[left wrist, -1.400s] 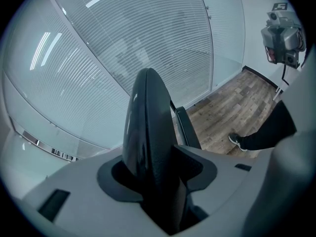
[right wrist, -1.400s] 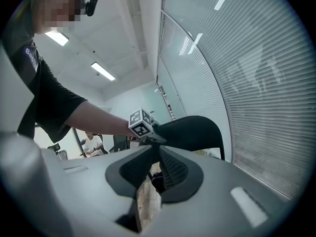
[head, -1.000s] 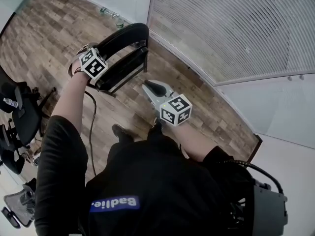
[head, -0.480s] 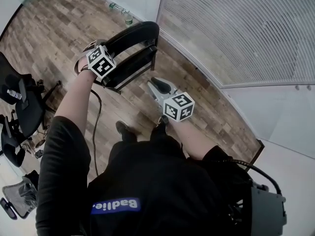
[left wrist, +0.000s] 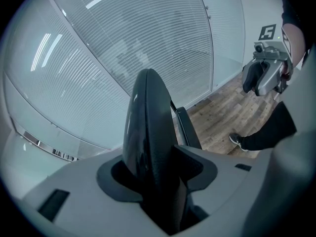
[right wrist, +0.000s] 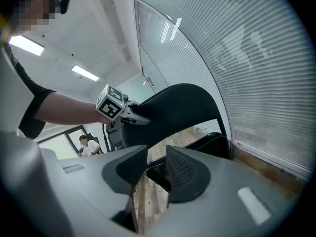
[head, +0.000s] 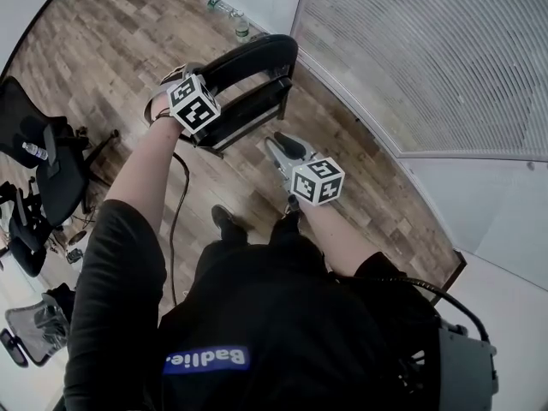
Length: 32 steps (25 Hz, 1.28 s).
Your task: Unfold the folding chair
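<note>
The black folding chair stands folded on the wooden floor by the glass wall, its curved backrest (head: 253,56) above its seat (head: 244,114). My left gripper (head: 205,84) is shut on the backrest's top edge (left wrist: 148,132), which fills the gap between the jaws of that gripper (left wrist: 153,169). My right gripper (head: 278,144) hangs just in front of the seat's near edge. Its jaws are opening, and nothing is pressed between the pads of this gripper (right wrist: 155,174). The seat's dark edge (right wrist: 212,144) lies just beyond them, with the backrest (right wrist: 173,110) above.
A glass wall with blinds (head: 428,58) runs close behind the chair. Black office chairs (head: 43,169) stand at the left. Bottles (head: 233,20) sit on the floor by the wall. A cable (head: 175,221) trails beside my shoe (head: 224,221). Another person (right wrist: 88,144) sits far off.
My right gripper has sunk and come closer to the chair's seat. The left gripper keeps its hold on the backrest.
</note>
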{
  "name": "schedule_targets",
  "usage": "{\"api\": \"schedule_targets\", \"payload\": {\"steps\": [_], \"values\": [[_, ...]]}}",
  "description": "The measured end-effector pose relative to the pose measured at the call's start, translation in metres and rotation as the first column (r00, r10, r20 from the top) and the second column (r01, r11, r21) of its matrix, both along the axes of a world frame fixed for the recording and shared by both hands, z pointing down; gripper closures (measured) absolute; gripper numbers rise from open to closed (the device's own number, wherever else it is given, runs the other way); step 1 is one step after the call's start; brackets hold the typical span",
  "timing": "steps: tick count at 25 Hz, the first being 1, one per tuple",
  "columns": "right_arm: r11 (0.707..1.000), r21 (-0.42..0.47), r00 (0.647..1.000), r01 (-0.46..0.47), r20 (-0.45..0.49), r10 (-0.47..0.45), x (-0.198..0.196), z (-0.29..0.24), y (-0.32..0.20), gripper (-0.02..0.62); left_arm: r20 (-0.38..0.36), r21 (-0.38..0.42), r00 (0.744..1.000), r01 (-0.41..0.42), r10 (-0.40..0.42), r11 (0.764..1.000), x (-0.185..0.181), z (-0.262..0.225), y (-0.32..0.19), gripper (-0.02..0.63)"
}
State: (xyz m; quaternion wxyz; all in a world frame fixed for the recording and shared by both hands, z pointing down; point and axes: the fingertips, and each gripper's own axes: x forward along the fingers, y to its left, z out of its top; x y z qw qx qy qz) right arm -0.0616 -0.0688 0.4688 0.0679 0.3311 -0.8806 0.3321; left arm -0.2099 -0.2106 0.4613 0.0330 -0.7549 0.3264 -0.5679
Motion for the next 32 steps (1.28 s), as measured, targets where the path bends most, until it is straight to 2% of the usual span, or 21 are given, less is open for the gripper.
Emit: {"api": "schedule_targets", "payload": {"steps": [18, 32], "values": [[0.994, -0.105, 0.999, 0.015, -0.028, -0.018, -0.03, 0.06, -0.022, 0.478, 0.004, 0.013, 1.0, 0.003, -0.003, 1.0, -0.001, 0.0, -0.002, 0.414], [0.974, -0.226, 0.999, 0.011, -0.047, -0.022, -0.055, 0.124, -0.053, 0.439, 0.005, 0.016, 1.0, 0.002, -0.002, 1.0, -0.004, 0.002, -0.004, 0.411]]}}
